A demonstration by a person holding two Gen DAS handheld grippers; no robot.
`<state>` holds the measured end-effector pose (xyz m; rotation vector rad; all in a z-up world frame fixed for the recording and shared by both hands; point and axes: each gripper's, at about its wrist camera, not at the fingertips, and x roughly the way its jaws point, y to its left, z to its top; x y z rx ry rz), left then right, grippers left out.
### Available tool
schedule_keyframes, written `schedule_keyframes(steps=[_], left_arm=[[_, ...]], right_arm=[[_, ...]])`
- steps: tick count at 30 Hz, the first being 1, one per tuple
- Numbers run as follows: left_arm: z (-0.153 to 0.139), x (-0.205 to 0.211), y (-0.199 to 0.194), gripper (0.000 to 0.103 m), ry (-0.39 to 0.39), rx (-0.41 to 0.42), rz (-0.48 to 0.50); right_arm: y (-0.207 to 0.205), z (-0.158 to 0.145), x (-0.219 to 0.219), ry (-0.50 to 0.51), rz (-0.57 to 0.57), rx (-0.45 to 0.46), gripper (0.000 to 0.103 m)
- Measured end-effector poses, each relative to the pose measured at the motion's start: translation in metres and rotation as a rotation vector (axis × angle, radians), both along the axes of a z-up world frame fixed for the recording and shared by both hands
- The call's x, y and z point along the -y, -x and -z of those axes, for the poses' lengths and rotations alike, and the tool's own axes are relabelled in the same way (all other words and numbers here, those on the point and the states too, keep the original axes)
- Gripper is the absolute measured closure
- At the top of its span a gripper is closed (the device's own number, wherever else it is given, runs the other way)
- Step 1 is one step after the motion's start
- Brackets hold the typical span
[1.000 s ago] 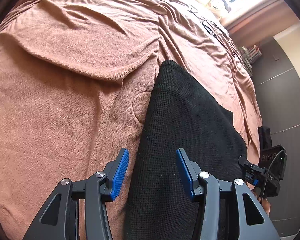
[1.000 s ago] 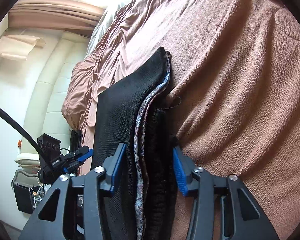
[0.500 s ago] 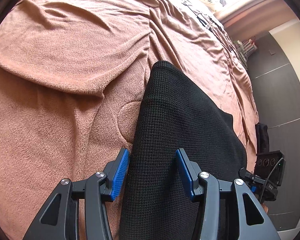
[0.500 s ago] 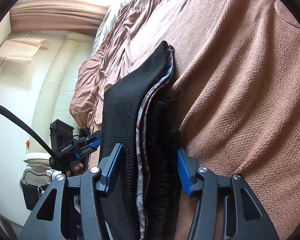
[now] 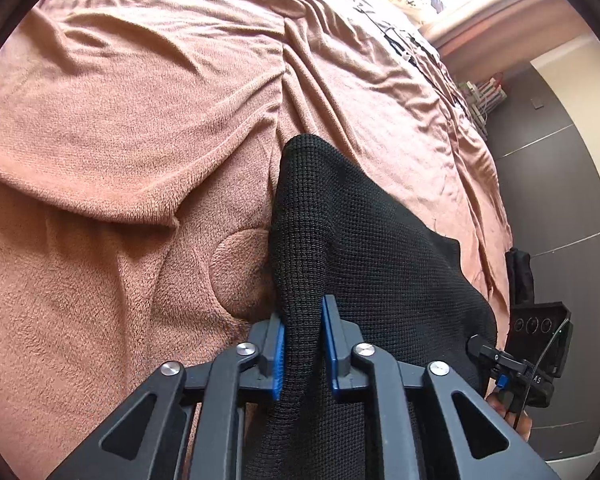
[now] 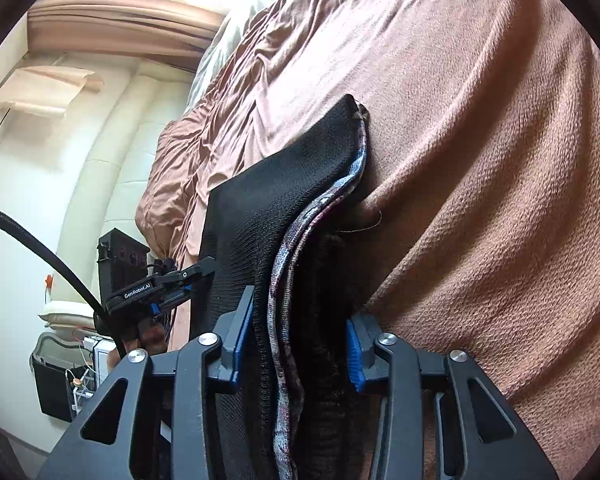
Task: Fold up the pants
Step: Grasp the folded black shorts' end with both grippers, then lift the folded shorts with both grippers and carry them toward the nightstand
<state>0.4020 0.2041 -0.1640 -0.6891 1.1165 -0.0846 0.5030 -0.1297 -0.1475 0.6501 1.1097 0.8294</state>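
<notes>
A bed (image 5: 148,128) under a rumpled brown blanket (image 6: 480,168) carries the black waffle-knit pants (image 5: 364,248), folded into a thick stack with a patterned lining showing at one edge. The left gripper (image 5: 303,350) pinches a ridge of pants; the right gripper (image 6: 300,346) clamps the layered edge.

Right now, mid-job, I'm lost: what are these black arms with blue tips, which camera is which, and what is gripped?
Each picture comes from a camera on a hand-held gripper, looking along its two blue-padded fingers. The left wrist view shows the left gripper shut on a ridge of the black pants. The right wrist view shows the right gripper closed around the pants' stacked edge, with a patterned lining showing. The pants lie on a brown blanket covering a bed. Each view also catches the other gripper at its edge.
</notes>
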Motion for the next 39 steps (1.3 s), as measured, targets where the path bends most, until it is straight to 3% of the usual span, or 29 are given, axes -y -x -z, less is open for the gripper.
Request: schedule_keyframes(steps=[25, 39], left_arm=[[-0.112, 0.038, 0.051, 0.094, -0.081, 0.277, 0.027], [-0.176, 0.079, 0.077, 0.095, -0.108, 0.41, 0.076]], right_arm=[[0.113, -0.094, -0.017, 0.13, 0.047, 0.412, 0.076], [0.191, -0.133, 0.04, 0.132, 0.107, 0.596, 0.076]])
